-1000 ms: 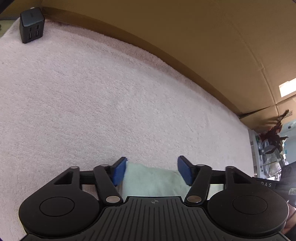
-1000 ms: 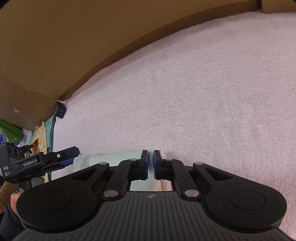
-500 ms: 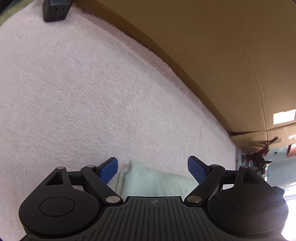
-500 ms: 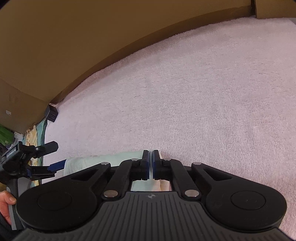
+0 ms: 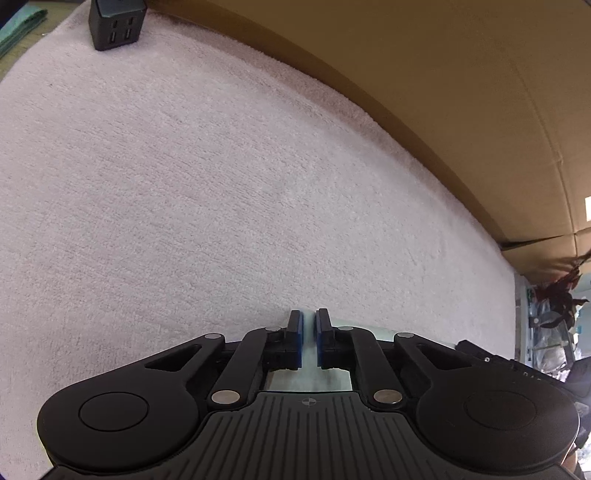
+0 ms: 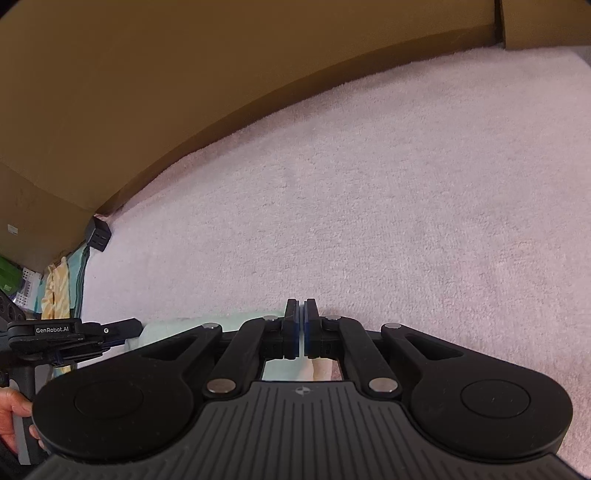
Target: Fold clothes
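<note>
Pale pink terry towel (image 5: 207, 192) over tabletop. Pale mint-green garment (image 6: 173, 326). Black tools, blue pads (image 5: 296, 341). Brown cardboard wall (image 5: 424, 74). Black cube charger (image 5: 115, 24). Yellow-white patterned cloth (image 6: 59, 291) at left edge.

Left gripper (image 5: 308, 325) low over the surface, blue pads (image 5: 297, 339) nearly together. Right gripper (image 6: 301, 314) alongside, pads pressed tight. A bare hand (image 6: 14, 417) grips the left handle.

Pale pink carpet (image 5: 221, 184) meets brown cardboard wall (image 5: 443, 74).

Black ribbed hand-held gripper (image 5: 308, 325), blue pads (image 5: 297, 341), silver screws
</note>
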Demonstrator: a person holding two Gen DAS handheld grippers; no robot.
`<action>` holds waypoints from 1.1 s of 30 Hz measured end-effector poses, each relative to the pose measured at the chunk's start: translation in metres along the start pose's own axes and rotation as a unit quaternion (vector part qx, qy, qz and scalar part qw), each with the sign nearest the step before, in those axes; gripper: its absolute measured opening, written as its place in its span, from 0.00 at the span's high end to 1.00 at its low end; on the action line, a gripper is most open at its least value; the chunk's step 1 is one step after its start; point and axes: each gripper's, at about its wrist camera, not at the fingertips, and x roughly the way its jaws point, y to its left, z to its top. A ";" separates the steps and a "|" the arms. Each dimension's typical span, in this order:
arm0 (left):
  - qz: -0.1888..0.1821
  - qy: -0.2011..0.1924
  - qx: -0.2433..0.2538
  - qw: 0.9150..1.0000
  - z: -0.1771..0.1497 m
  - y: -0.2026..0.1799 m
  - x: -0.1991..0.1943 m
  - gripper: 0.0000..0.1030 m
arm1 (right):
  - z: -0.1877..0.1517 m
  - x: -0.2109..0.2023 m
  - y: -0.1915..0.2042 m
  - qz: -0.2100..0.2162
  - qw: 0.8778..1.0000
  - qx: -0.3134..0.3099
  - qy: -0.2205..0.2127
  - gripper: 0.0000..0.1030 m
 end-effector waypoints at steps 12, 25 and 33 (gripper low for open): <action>0.031 -0.064 -0.037 0.997 -0.017 0.003 -0.027 0.76 | -0.004 -0.008 -0.019 -0.009 0.999 0.039 -0.007 1.00; -0.030 -0.033 -0.002 0.999 -0.032 -0.039 -0.015 0.28 | -0.019 0.002 0.062 0.050 0.997 -0.062 0.021 0.97; -0.001 -0.038 0.031 0.999 -0.046 -0.035 -0.001 0.25 | -0.031 0.006 0.031 -0.008 0.999 -0.044 0.021 1.00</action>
